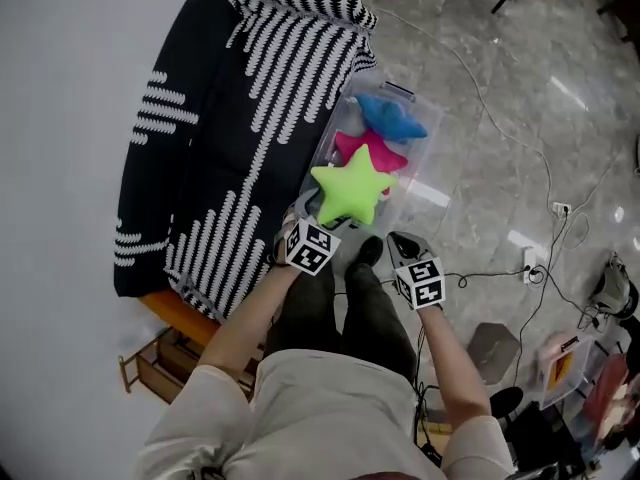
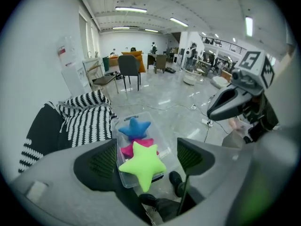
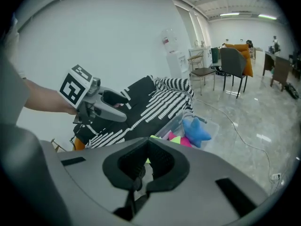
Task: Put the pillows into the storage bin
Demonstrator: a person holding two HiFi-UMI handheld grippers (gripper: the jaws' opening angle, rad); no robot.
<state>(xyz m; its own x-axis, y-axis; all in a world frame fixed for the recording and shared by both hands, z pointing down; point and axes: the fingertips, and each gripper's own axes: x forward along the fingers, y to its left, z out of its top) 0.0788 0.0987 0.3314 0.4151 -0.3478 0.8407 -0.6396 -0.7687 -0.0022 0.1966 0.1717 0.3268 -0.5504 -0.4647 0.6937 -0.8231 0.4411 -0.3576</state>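
Note:
A clear storage bin [image 1: 428, 128] stands on the floor beside the sofa. In it lie a blue star pillow [image 1: 392, 118], a pink one [image 1: 372, 150] and, on top at the near end, a green one [image 1: 350, 186]. My left gripper [image 1: 298, 218] hangs well above the bin's near end, open, with nothing between its fingers; through the gap of the left gripper [image 2: 146, 158] I see the green star pillow [image 2: 142, 165] far below. My right gripper [image 1: 402, 245] is up at the same height, further right. The pads of the right gripper [image 3: 146, 161] meet and hold nothing.
A sofa under a black and white striped blanket [image 1: 230, 118] runs along the bin's left side. The person's shoes [image 1: 366, 253] stand just in front of the bin. Cables and a power strip [image 1: 530, 263] lie on the marble floor at right, with bags beyond.

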